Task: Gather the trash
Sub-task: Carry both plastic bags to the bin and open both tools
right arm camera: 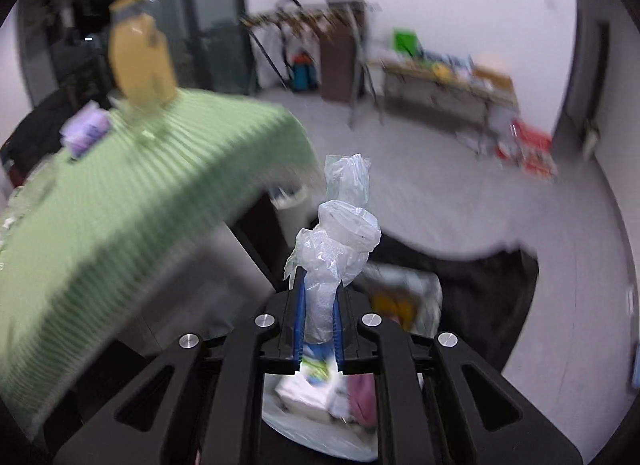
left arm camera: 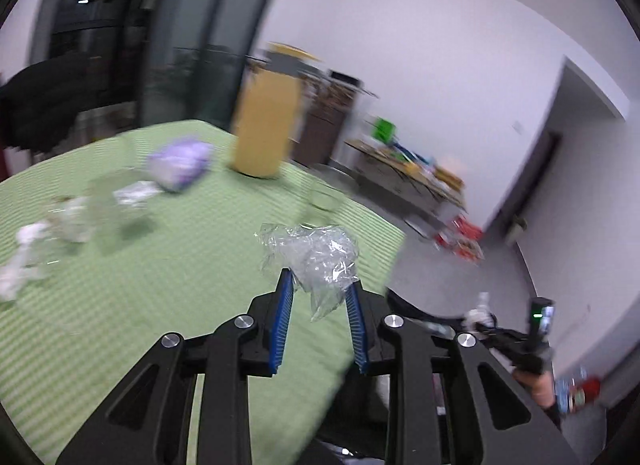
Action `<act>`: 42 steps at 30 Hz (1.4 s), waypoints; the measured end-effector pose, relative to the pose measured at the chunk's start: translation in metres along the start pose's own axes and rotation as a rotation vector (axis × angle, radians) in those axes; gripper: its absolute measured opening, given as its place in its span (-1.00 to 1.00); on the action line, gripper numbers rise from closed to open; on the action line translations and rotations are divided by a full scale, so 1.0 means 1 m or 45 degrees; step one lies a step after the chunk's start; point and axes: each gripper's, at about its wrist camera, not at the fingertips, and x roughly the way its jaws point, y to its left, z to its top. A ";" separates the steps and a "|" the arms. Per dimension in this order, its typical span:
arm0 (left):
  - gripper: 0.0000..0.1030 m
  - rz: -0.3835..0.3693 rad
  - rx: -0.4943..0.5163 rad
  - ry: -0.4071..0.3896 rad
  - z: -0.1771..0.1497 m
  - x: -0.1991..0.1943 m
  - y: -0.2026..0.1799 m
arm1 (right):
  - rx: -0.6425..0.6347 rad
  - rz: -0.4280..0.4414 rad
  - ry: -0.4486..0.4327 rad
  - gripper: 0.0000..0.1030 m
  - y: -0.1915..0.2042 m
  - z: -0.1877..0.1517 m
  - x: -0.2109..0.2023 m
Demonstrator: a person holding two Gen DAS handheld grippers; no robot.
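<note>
Left wrist view: your left claw [left arm camera: 320, 285] pinches crumpled clear plastic wrap [left arm camera: 316, 253] by its tips, above green-striped counter [left arm camera: 160, 285] edge. Purple packet [left arm camera: 180, 163] at 11 o'clock, yellow bottle [left arm camera: 264, 121] at 12, white scraps [left arm camera: 24, 261] at 9.

Right wrist view: your right claw [right arm camera: 318, 289] is clamped on wad of plastic bag [right arm camera: 340, 233], off counter's side. Open trash bag [right arm camera: 320, 397] with litter sits below claw, at 6 o'clock.
</note>
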 end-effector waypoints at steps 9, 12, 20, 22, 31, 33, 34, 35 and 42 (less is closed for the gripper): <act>-0.53 -0.191 0.111 0.290 -0.032 0.113 -0.109 | 0.116 -0.022 0.095 0.23 -0.050 -0.024 0.053; -0.53 -0.263 0.092 0.419 -0.052 0.159 -0.135 | 0.153 -0.038 0.047 0.23 -0.062 -0.020 0.047; -0.53 -0.368 0.094 0.710 -0.107 0.271 -0.206 | 0.246 -0.088 -0.084 0.23 -0.107 -0.029 -0.002; -0.50 -0.360 0.104 0.768 -0.121 0.297 -0.219 | 0.251 -0.107 -0.090 0.23 -0.114 -0.034 -0.011; 0.53 -0.354 -0.002 0.863 -0.144 0.345 -0.220 | 0.217 -0.106 -0.048 0.23 -0.113 -0.043 -0.006; 0.56 -0.337 0.027 0.835 -0.141 0.339 -0.217 | 0.215 -0.093 -0.033 0.23 -0.110 -0.044 0.000; 0.57 -0.333 0.048 0.810 -0.137 0.334 -0.216 | 0.212 -0.088 -0.028 0.23 -0.108 -0.044 0.001; 0.58 -0.330 0.060 0.790 -0.134 0.331 -0.216 | 0.207 -0.083 -0.022 0.23 -0.105 -0.044 0.003; 0.61 -0.330 0.091 0.706 -0.115 0.309 -0.211 | 0.141 -0.055 -0.019 0.23 -0.085 -0.037 0.004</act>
